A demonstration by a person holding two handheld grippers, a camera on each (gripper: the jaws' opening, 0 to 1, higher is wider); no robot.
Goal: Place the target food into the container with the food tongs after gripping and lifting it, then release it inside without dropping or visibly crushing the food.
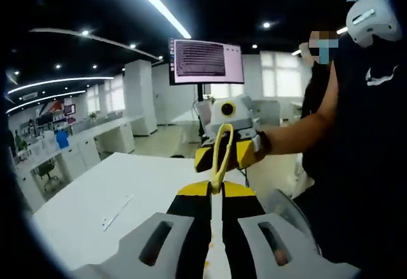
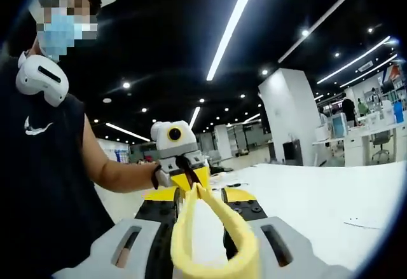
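Rig: L tongs (image 1: 215, 190) and R tongs (image 2: 200, 194) face each other over the near edge of a white tabletop (image 1: 95, 196), both raised off it.

Task item: yellow food tongs (image 2: 210, 241) span the gap between the two.
- Right gripper view: the broad looped end sits low between R tongs' two jaws, which stand apart at the loop's width and seem closed onto it. The arms narrow toward L tongs (image 2: 181, 171).
- Left gripper view: food tongs (image 1: 220, 155) seen edge-on, rising from L tongs' jaw tips toward R tongs (image 1: 226, 158).
- L tongs' jaws are nearly together w/ a thin gap. Cannot tell if they actually pinch the narrow end.

Surface: tabletop (image 2: 318, 196) is plain white and matte. A thin pale strip (image 1: 117, 212) lies flat on it, well apart from the tongs.

Room:
- Open-plan office, dark ceiling w/ long light strips (image 1: 156, 2) and spot lamps.
- Monitor (image 1: 205, 61) on a stand beyond the tabletop, showing text too small to read.
- White desk rows (image 1: 95, 139) at one side, bright windows (image 1: 280, 75) behind.
- Square white pillar (image 2: 286, 114).

Person (image 2: 38, 164) in a dark sleeveless top, w/ a white device (image 2: 41, 79) at the neck.
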